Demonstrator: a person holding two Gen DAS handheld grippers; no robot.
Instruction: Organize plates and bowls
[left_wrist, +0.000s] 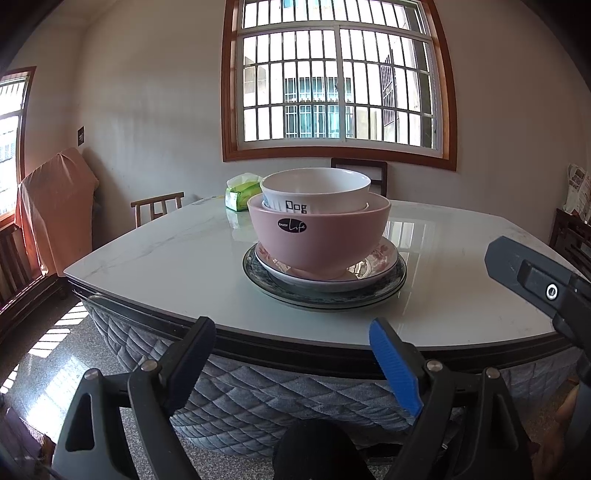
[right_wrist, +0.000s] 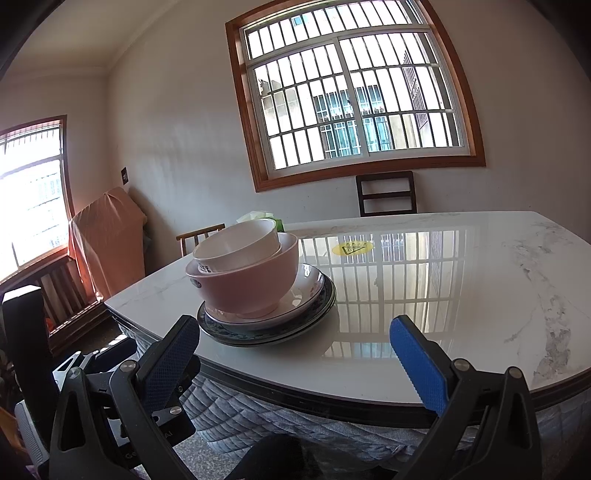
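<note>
A stack stands on the white marble table (left_wrist: 155, 254): a white bowl marked "Dog" (left_wrist: 316, 190) nested in a pink bowl (left_wrist: 319, 240), on a white floral plate (left_wrist: 373, 264), on dark-rimmed plates (left_wrist: 332, 295). My left gripper (left_wrist: 291, 339) is open and empty, held off the table's front edge, facing the stack. The right wrist view shows the same stack: white bowl (right_wrist: 238, 245), pink bowl (right_wrist: 247, 284), plates (right_wrist: 266, 328). My right gripper (right_wrist: 295, 339) is open and empty at the table's front edge, right of the stack. Its body shows in the left wrist view (left_wrist: 543, 284).
A green tissue pack (left_wrist: 240, 192) lies behind the stack. Chairs stand at the far side (left_wrist: 360, 170) and the left (left_wrist: 157, 208). A yellow sticker (right_wrist: 351, 248) is on the tabletop. A quilted skirt (left_wrist: 236, 398) hangs below the table edge. A covered object (left_wrist: 59, 206) stands by the left wall.
</note>
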